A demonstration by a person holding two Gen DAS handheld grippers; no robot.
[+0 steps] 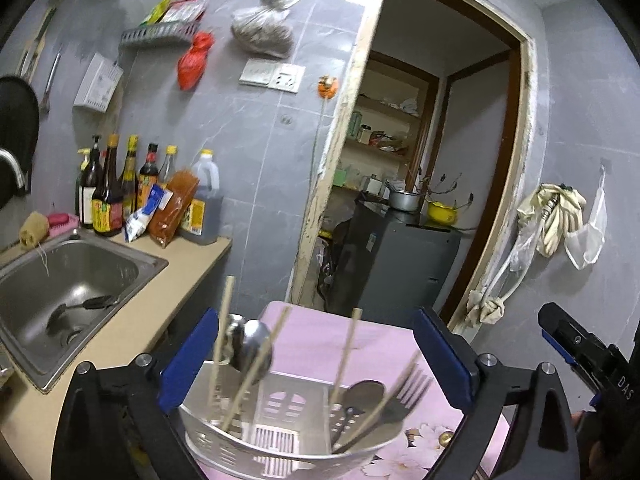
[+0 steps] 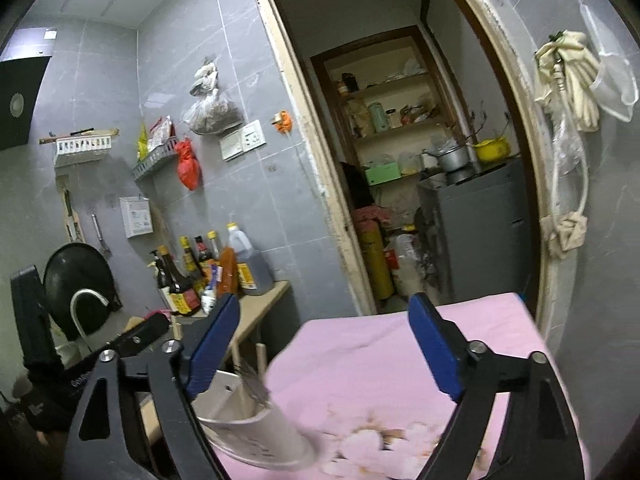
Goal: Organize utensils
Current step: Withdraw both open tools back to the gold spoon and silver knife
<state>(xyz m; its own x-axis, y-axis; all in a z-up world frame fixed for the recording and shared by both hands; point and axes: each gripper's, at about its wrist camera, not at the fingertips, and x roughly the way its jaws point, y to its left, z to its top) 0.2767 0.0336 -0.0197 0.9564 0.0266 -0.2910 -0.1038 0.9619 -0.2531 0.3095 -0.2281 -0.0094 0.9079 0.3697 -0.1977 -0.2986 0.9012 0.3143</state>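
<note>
My left gripper [image 1: 316,360] gapes wide at lower centre, the perforated silver metal utensil caddy [image 1: 280,436] standing between its blue pads untouched; my right gripper [image 2: 326,346] gapes empty, caddy at its lower left.

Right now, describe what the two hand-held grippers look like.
Both look alike. The left hand-held gripper has a black frame with triangular cut-outs, silver round bolts at its joints, and two flat blue pads as fingers. The right hand-held gripper has the same black frame, silver bolts and blue pads. Seen from the left camera, its black body carries white lettering reading "DAS". No cables or sleeves are visible.
</note>
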